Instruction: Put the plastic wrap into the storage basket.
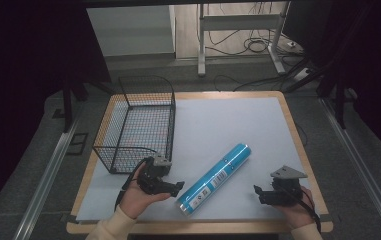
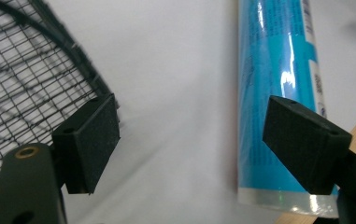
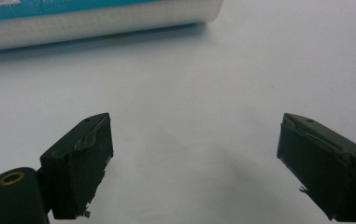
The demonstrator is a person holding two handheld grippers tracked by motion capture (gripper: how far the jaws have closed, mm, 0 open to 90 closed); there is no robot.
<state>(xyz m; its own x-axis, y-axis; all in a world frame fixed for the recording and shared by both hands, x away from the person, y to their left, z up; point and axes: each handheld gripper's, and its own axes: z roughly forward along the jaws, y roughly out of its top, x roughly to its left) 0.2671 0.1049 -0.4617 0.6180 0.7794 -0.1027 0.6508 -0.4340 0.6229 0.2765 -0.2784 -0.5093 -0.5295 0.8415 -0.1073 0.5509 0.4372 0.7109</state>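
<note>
From the high view, a black wire basket (image 1: pixel 137 125) stands at the table's left with nothing in it. A blue tube (image 1: pixel 217 177) lies diagonally on the white mat (image 1: pixel 228 120), between the left gripper (image 1: pixel 179 187) and the right gripper (image 1: pixel 258 192), nearer the left one.

In the left gripper view, the jaws stand apart, the tube behind one jaw, unclamped.

In the right gripper view, the jaws gape, with the tube well ahead.

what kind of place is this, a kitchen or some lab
Most likely a lab or recording workspace, not a kitchen. A small wooden table with a white sheet stands on grey floor, loose cables trail by a metal desk frame behind, and a wire basket and blue tube look like test props.
</note>
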